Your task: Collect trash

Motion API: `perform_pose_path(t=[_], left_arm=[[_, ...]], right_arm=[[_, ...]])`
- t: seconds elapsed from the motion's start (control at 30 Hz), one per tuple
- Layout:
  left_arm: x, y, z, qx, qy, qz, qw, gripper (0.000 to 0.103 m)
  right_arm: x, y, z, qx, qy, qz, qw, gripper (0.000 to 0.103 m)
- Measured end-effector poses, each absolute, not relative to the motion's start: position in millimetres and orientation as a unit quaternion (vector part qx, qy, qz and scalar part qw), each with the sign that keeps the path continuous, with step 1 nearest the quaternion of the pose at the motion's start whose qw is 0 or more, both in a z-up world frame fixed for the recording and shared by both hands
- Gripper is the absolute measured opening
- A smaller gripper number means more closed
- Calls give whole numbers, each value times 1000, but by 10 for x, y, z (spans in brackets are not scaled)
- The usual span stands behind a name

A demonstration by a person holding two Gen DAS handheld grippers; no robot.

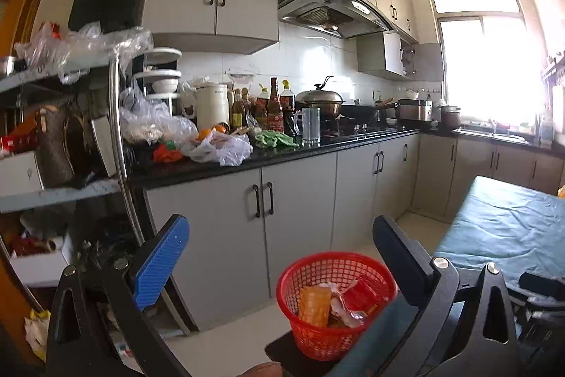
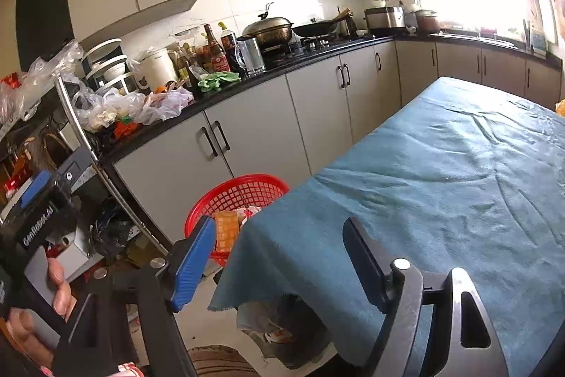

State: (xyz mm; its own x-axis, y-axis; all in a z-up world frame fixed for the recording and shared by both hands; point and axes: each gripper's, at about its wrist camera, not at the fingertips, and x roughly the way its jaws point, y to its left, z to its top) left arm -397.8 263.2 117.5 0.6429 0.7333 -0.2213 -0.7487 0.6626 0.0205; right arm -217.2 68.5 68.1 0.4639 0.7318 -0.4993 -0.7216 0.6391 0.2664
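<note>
Wrappers (image 1: 332, 304) lie crumpled in the red mesh basket (image 1: 293, 278) on the floor, just left of the table's blue cloth (image 2: 441, 172). They look light, thin and crinkly, so pinching a raised fold should work best; slick film may slip. Left gripper (image 1: 282, 257) and right gripper (image 2: 279, 257) both gape, holding nothing. The basket's plastic lattice looks stiff.

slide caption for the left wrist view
Open left tongs above a red basket holding wrappers, facing a cluttered kitchen counter.
</note>
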Motion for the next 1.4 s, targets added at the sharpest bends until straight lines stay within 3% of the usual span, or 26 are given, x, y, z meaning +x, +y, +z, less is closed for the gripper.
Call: perform_pose_path(t=[0.7, 1.4], left_arm=[[-3731, 2662, 476, -32, 260, 434, 862, 103], [-3708, 2840, 257, -51, 299, 413, 859, 103]], right_arm=[[-2458, 679, 386, -32, 298, 413, 860, 83], [-2487, 910, 278, -55, 310, 407, 857, 84]])
